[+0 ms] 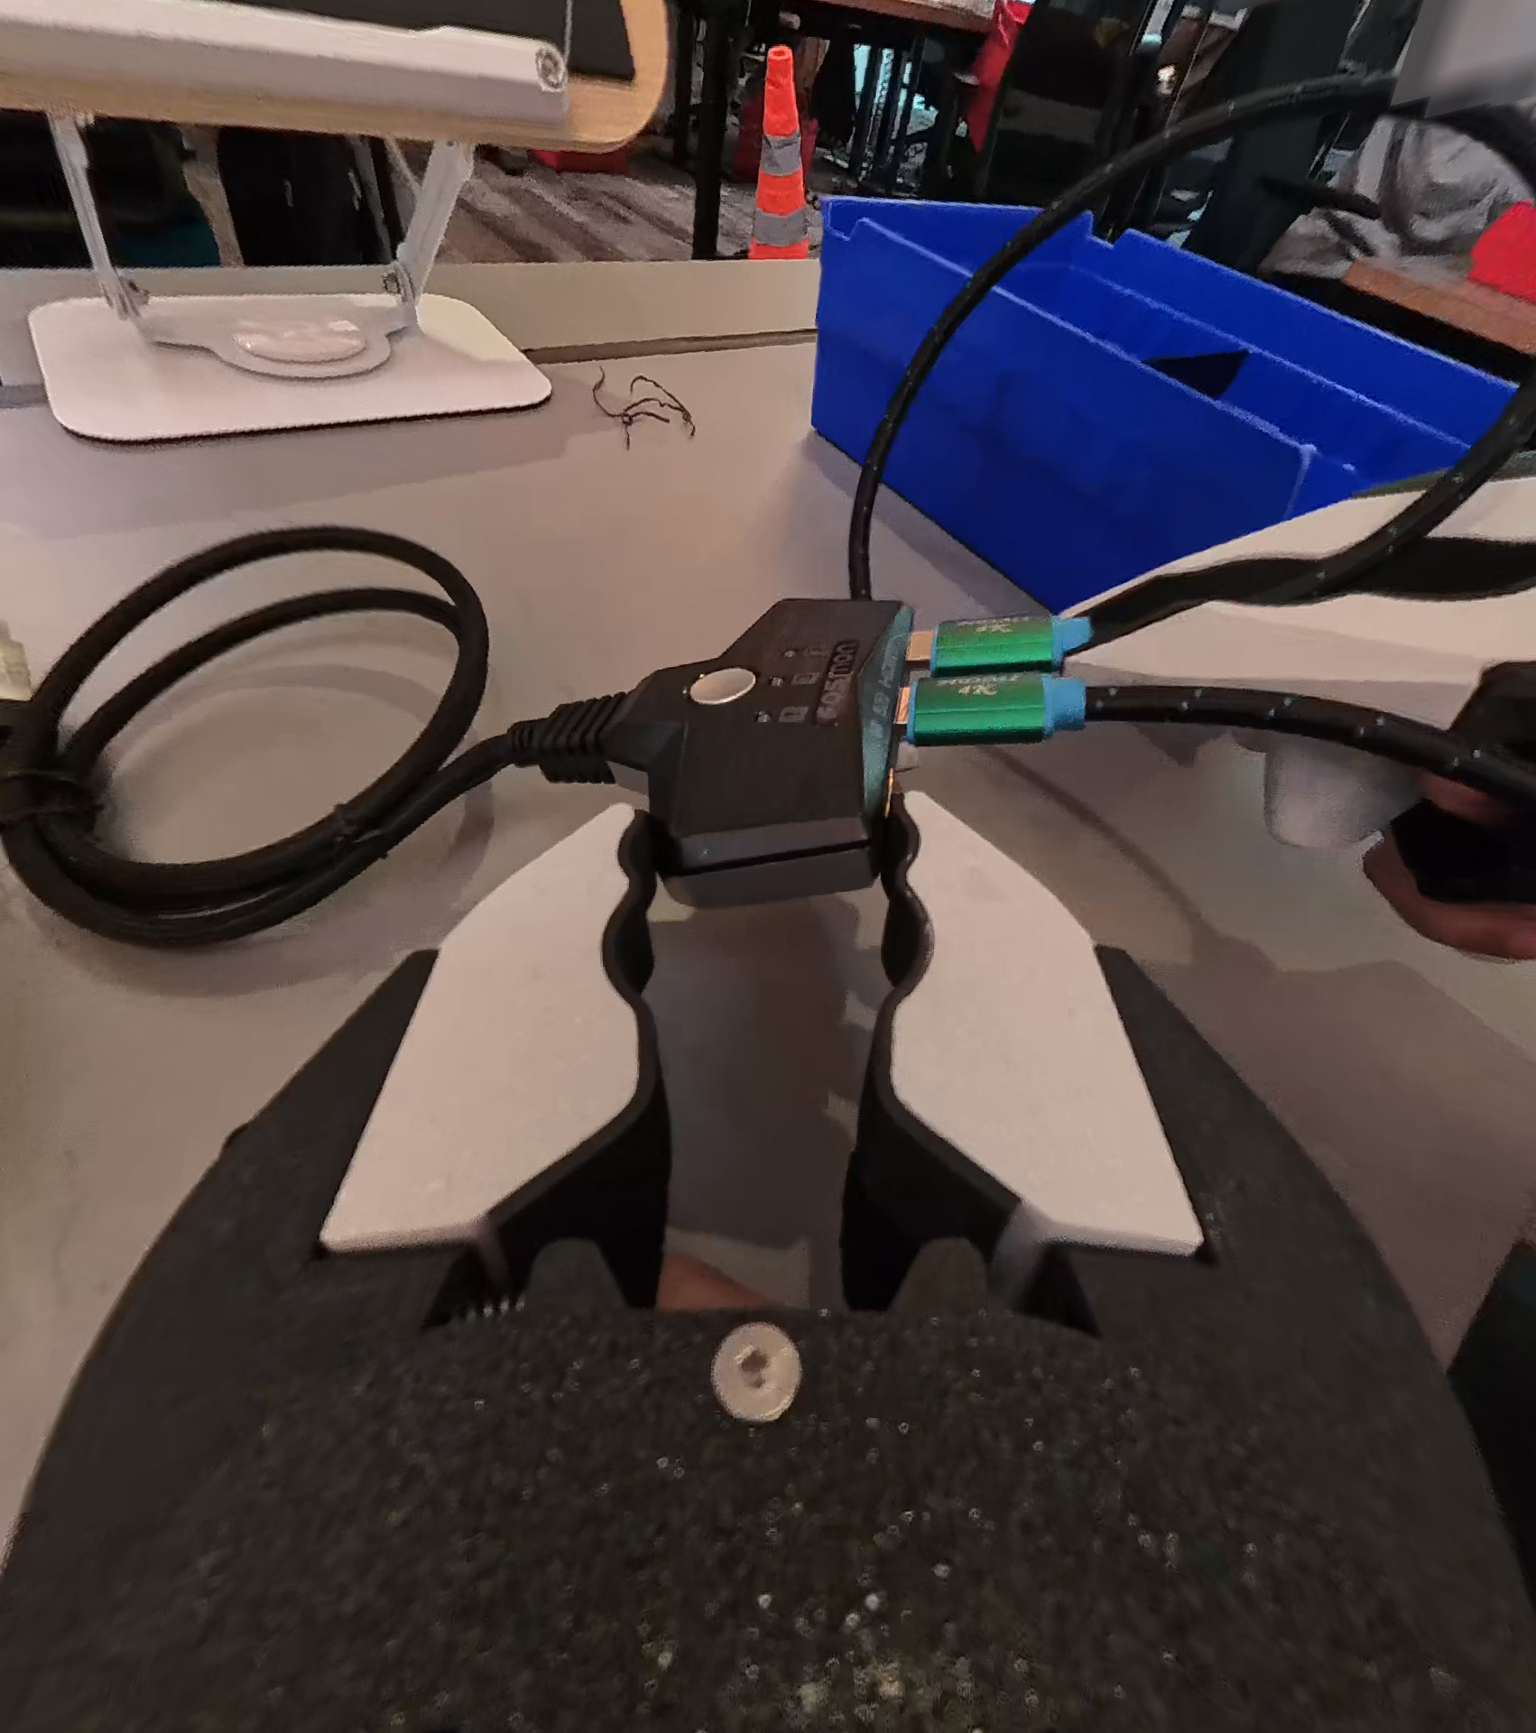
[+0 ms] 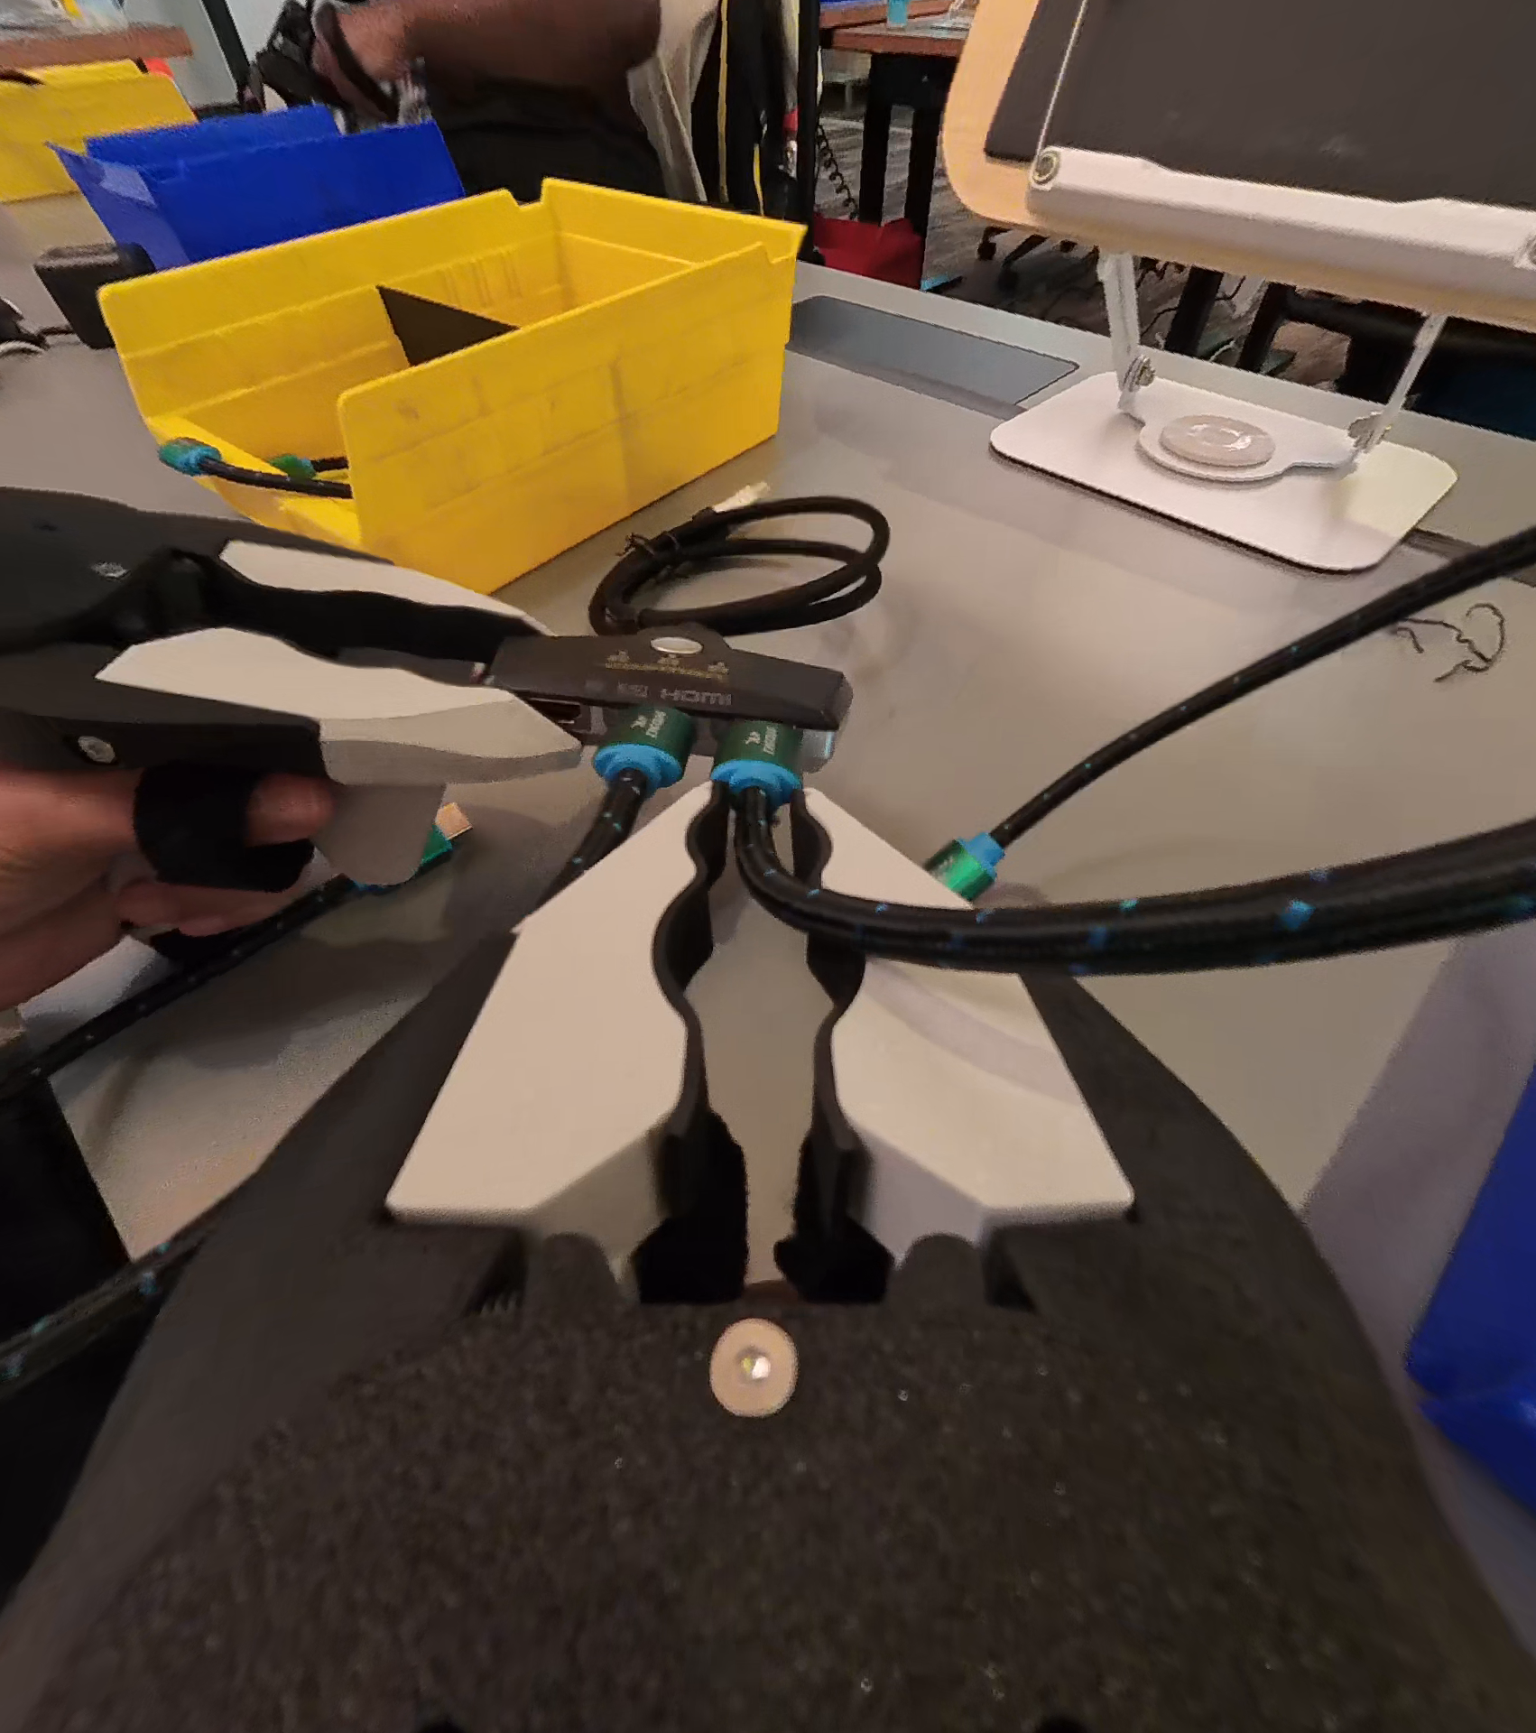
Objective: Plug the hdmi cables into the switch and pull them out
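Note:
A black HDMI switch (image 1: pixel 774 722) is held just above the grey table (image 1: pixel 464 525). My left gripper (image 1: pixel 769 830) is shut on its near end; in the right wrist view this gripper (image 2: pixel 549 689) grips the switch (image 2: pixel 670 670) from the left. Two green HDMI plugs with blue boots sit in the switch's ports (image 1: pixel 994 645) (image 1: pixel 980 710). My right gripper (image 2: pixel 757 814) is shut on the braided cable just behind the right-hand plug (image 2: pixel 760 750); the other plug (image 2: pixel 647 741) sits beside it. The right gripper (image 1: pixel 1111 647) also shows in the left wrist view.
The switch's own coiled lead (image 1: pixel 277 731) lies to the left. A loose green plug (image 2: pixel 961 858) lies on the table. A yellow bin (image 2: pixel 464 394) holds another cable. A blue bin (image 1: pixel 1121 394) and a white tablet stand (image 1: pixel 277 366) stand behind.

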`<act>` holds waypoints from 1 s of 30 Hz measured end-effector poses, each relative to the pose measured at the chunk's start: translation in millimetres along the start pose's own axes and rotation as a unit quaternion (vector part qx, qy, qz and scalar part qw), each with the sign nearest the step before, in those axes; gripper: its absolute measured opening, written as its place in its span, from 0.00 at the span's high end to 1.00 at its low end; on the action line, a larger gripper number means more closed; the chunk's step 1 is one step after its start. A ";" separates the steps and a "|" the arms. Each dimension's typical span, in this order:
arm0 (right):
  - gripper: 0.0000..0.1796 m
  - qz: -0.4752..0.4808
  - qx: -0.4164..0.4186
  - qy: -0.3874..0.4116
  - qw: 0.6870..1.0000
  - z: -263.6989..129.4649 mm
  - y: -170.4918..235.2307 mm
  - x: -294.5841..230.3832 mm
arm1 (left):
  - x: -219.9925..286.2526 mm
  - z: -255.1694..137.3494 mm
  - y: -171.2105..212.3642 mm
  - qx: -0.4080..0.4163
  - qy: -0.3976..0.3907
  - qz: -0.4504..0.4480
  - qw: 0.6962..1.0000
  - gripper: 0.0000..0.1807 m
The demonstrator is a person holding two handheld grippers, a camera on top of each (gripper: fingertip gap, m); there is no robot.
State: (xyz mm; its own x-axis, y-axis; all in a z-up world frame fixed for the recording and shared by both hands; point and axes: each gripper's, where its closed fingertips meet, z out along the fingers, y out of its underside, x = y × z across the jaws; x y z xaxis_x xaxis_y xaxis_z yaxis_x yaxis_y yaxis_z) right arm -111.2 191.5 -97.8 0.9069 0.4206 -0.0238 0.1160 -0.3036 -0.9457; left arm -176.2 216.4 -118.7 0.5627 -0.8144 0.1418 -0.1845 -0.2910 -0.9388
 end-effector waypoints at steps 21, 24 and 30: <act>0.93 0.001 0.034 -0.006 0.999 -3.8 -9.1 1.7 | 6.0 -1.2 -1.8 -0.001 0.056 -0.072 0.996 0.75; 0.94 -0.031 0.016 0.000 0.999 -2.4 -3.2 0.2 | 6.1 -0.7 1.8 -0.015 0.058 -0.082 0.995 0.75; 0.94 -0.057 -0.009 0.003 0.998 0.2 6.4 -2.4 | 6.6 3.0 10.7 -0.036 0.095 -0.142 0.985 0.72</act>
State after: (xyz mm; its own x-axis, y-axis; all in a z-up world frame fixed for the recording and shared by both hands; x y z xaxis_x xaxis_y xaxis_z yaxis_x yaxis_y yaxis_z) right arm -112.6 188.7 -103.9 0.8902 0.4474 0.0858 0.2253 -0.2687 -0.9365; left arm -172.0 209.4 -128.8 0.4395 -0.7724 0.4586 -0.1022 -0.5502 -0.8287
